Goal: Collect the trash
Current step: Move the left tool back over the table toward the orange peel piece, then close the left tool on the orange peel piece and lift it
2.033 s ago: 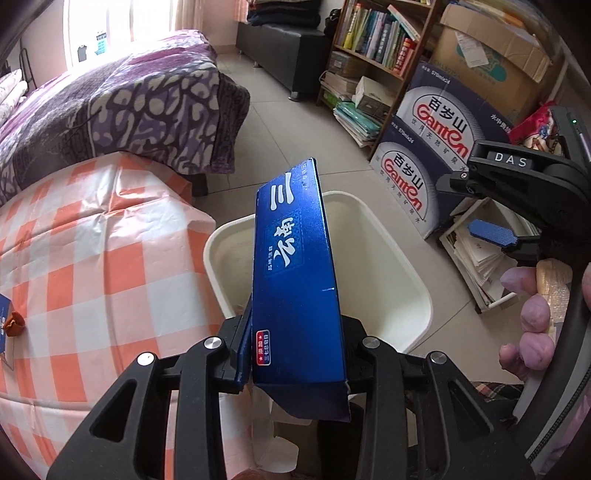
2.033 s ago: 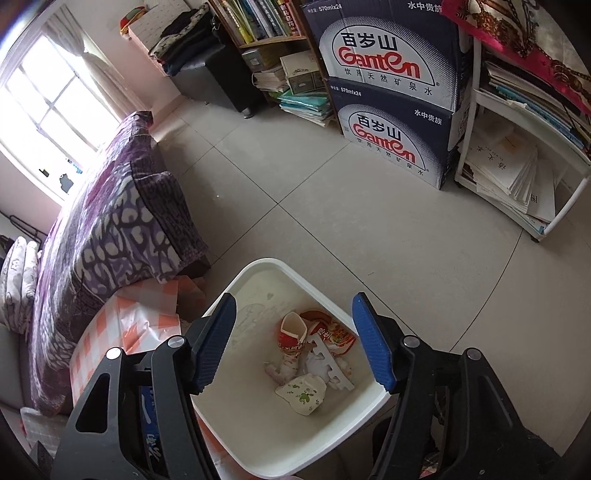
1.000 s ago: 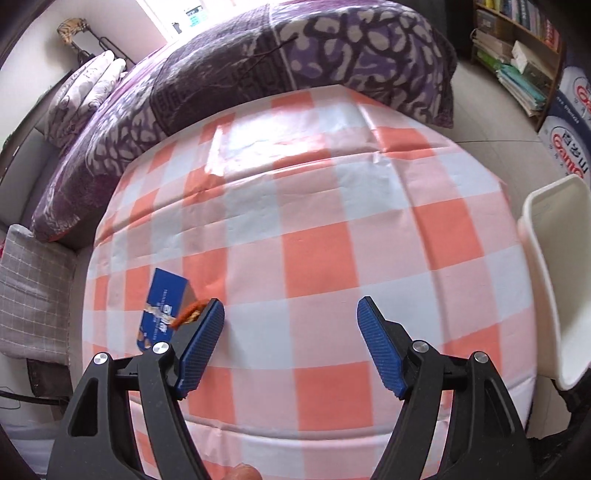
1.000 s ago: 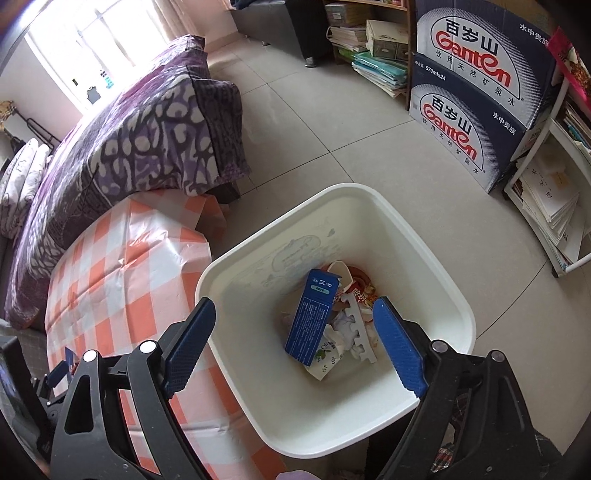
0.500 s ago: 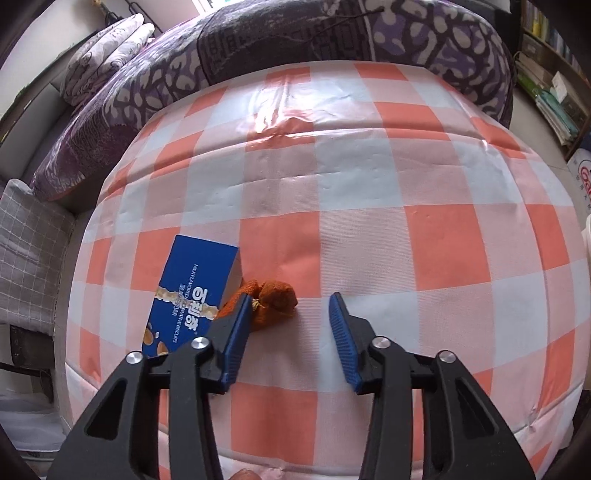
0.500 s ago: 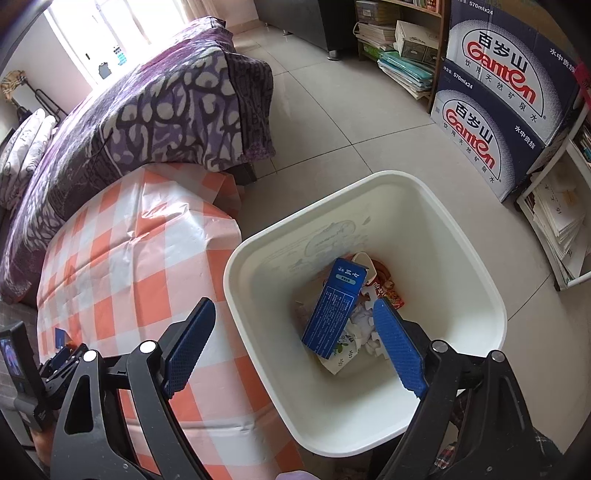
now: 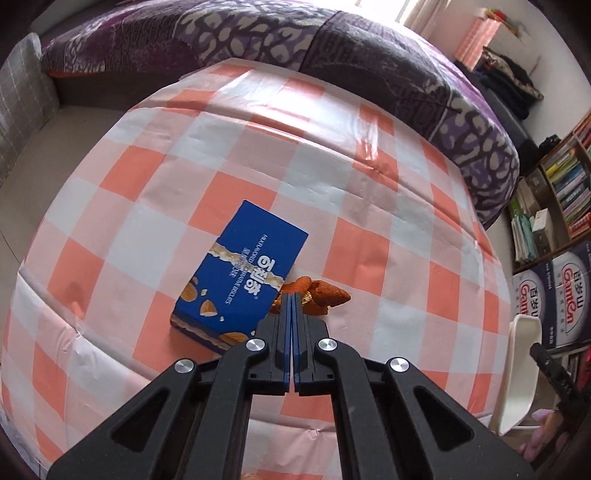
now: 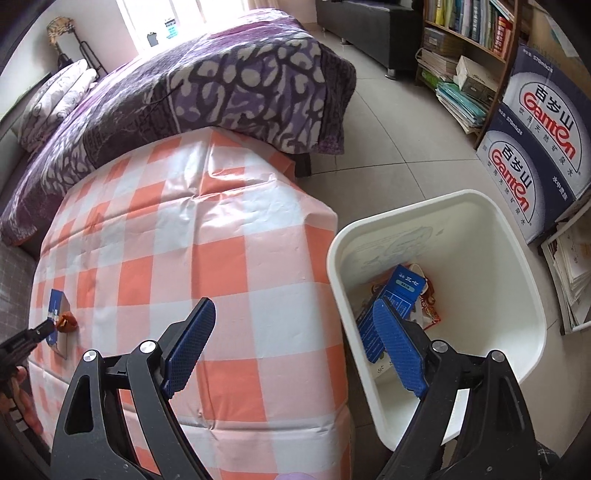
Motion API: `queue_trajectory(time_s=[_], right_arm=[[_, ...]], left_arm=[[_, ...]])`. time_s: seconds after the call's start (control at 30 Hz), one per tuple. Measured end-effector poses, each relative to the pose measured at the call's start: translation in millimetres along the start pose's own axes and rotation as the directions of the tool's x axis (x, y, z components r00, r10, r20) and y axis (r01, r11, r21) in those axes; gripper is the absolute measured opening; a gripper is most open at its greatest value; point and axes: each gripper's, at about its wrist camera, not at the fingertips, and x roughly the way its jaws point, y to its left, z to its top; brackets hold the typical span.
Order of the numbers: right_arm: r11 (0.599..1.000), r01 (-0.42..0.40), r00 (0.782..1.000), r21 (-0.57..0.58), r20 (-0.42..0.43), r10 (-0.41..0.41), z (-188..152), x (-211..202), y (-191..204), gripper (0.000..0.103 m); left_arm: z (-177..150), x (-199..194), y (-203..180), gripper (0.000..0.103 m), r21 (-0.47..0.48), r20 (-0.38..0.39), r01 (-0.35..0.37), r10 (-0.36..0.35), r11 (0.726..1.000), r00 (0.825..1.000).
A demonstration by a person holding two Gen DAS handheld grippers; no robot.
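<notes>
My left gripper [image 7: 291,301] is shut, its tips pinching the near edge of a crumpled orange wrapper [image 7: 321,292] on the checked tablecloth [image 7: 207,155]. A blue biscuit box [image 7: 242,278] lies flat just left of the wrapper, touching it. In the right wrist view the wrapper [image 8: 67,321] and box [image 8: 57,308] show small at the far left, with the left gripper [image 8: 50,325] on them. My right gripper [image 8: 293,341] is open and empty, over the table's edge beside the white bin [image 8: 524,258]. A blue carton [image 8: 391,306] stands among other trash inside the bin.
A purple patterned bed [image 8: 207,92] lies behind the table. Ganten water cartons [image 8: 532,147] and a bookshelf [image 8: 472,33] stand at the right. The bin's rim also shows in the left wrist view [image 7: 521,373]. Grey tiled floor [image 8: 399,122] lies between bed and cartons.
The left gripper dropped the blue carton in the bin, swung back over the table, came down by the biscuit box and shut on the orange wrapper. The right gripper drifted left, staying open.
</notes>
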Motion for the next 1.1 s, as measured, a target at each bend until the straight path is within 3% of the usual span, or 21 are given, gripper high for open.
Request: queue_trajectory(time_s=[0.1, 0.2, 0.3, 0.33, 0.37, 0.43, 0.6, 0.73, 0.8, 0.9, 1.0, 1.1], right_arm=[[0.999, -0.018, 1.0, -0.036, -0.015, 0.018, -7, 3, 20, 0.084], [0.998, -0.027, 1.0, -0.049, -0.011, 0.027, -14, 1, 32, 0.084], [0.999, -0.031, 0.999, -0.039, -0.008, 0.031, -19, 0, 36, 0.084], [0.999, -0.033, 0.999, -0.035, -0.01, 0.032, -20, 0, 36, 0.084], [0.999, -0.032, 0.999, -0.033, -0.013, 0.032, -21, 1, 35, 0.084], [0.999, -0.027, 0.999, -0.031, -0.021, 0.026, -22, 3, 33, 0.084], [0.999, -0.032, 0.999, -0.006, -0.03, 0.032, -21, 5, 24, 0.084], [0.999, -0.045, 0.998, -0.017, -0.038, 0.044, -21, 7, 24, 0.084], [0.998, -0.053, 0.998, -0.022, -0.045, 0.052, -20, 8, 25, 0.084], [0.998, -0.062, 0.997, -0.025, -0.055, 0.061, -19, 10, 25, 0.084], [0.998, -0.064, 0.996, -0.01, -0.065, 0.063, -18, 13, 23, 0.084], [0.997, -0.073, 0.994, 0.014, -0.083, 0.074, -18, 17, 22, 0.084]], left_arm=[[-3, -8, 3, 0.0, 0.039, 0.007, -0.001, 0.001, 0.999, 1.0], [-8, -1, -7, 0.001, 0.083, -0.032, 0.002, 0.0, 0.997, 0.999], [-14, 12, -17, 0.012, 0.097, -0.081, 0.032, -0.024, 0.995, 0.996], [-17, 15, -18, 0.021, 0.088, -0.098, 0.044, -0.036, 0.995, 0.995], [-18, 18, -20, 0.042, 0.061, -0.118, 0.063, -0.055, 0.996, 0.991], [-19, 23, -15, 0.071, -0.041, -0.128, 0.089, -0.094, 0.995, 0.987], [-13, 30, 3, 0.071, -0.209, -0.079, 0.088, -0.106, 0.974, 0.991], [-3, 39, 17, 0.071, -0.358, -0.05, 0.115, -0.142, 0.927, 0.989], [2, 41, 17, 0.071, -0.402, -0.038, 0.102, -0.128, 0.91, 0.991], [5, 44, 6, 0.07, -0.373, -0.058, 0.04, -0.067, 0.927, 0.996], [0, 44, -7, 0.056, -0.298, -0.069, -0.071, 0.052, 0.952, 0.996], [-5, 41, -9, 0.047, -0.259, -0.059, -0.072, 0.059, 0.963, 0.997]])
